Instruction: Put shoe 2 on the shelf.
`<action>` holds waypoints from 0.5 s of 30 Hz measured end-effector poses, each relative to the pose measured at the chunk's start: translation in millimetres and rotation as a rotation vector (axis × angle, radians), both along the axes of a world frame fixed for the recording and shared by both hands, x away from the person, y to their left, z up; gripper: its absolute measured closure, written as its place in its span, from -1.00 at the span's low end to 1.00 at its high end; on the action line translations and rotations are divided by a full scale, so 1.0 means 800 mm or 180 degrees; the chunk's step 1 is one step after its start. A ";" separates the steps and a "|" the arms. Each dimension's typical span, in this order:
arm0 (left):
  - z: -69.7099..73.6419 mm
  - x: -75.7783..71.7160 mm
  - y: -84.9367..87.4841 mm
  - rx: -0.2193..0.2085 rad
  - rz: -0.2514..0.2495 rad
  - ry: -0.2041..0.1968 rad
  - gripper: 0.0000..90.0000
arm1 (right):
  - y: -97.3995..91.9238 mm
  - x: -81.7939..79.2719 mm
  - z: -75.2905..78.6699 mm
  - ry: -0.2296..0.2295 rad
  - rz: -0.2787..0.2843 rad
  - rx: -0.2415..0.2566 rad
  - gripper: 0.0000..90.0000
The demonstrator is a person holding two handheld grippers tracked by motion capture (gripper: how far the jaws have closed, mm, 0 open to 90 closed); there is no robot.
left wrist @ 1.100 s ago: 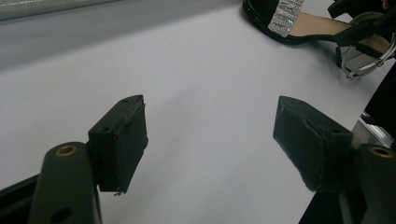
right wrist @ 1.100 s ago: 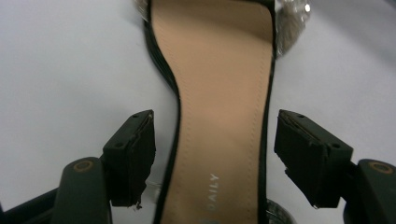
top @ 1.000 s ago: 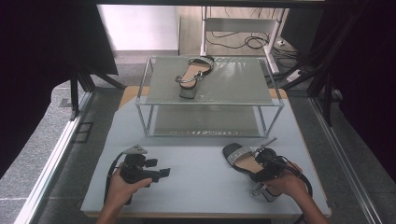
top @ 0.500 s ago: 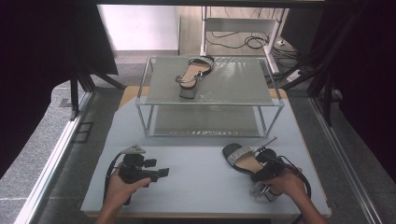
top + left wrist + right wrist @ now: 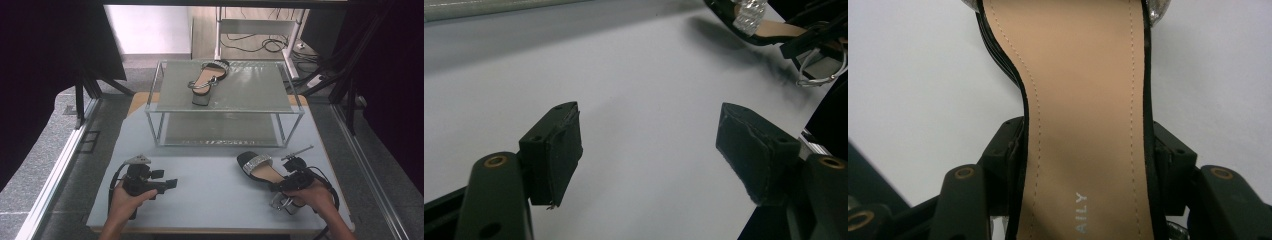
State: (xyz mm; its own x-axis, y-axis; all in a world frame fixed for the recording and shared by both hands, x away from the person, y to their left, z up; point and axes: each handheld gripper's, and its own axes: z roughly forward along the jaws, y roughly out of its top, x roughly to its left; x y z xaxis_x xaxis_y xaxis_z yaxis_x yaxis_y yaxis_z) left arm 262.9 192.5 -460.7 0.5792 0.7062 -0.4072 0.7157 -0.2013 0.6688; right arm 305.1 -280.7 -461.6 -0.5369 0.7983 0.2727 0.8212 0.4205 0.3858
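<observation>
On the near right of the grey table (image 5: 210, 180), a black sandal (image 5: 261, 168) with a tan insole and a glittering toe strap lies with its toe toward the far left. The right gripper (image 5: 290, 181) is at its heel end, and in the right gripper view the two pads (image 5: 1009, 150) press against the sandal's (image 5: 1083, 115) black edges at the narrow waist of the sole, so the jaws, which have just been closing, are clamped on the shoe. At the near left, the left gripper (image 5: 167, 184) rests low over bare tabletop in the person's left hand (image 5: 125, 200), pointing right; in the left gripper view its jaws stand wide apart with nothing between them. Farther back, a two-level glass shelf (image 5: 250, 95) stands on the table, and a matching second sandal (image 5: 207, 76) sits on its top level, well apart from both grippers
</observation>
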 end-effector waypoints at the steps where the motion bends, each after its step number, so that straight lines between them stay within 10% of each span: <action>1: 0.000 0.000 0.001 -0.0010 0.0003 -0.0001 -0.41 | -0.002 -0.001 0.003 -0.0024 0.0000 0.0051 -0.06; 15: 0.001 -0.001 0.001 -0.0005 -0.0009 -0.0001 -0.41 | -0.004 -0.021 0.054 -0.0206 0.0104 0.0578 -0.06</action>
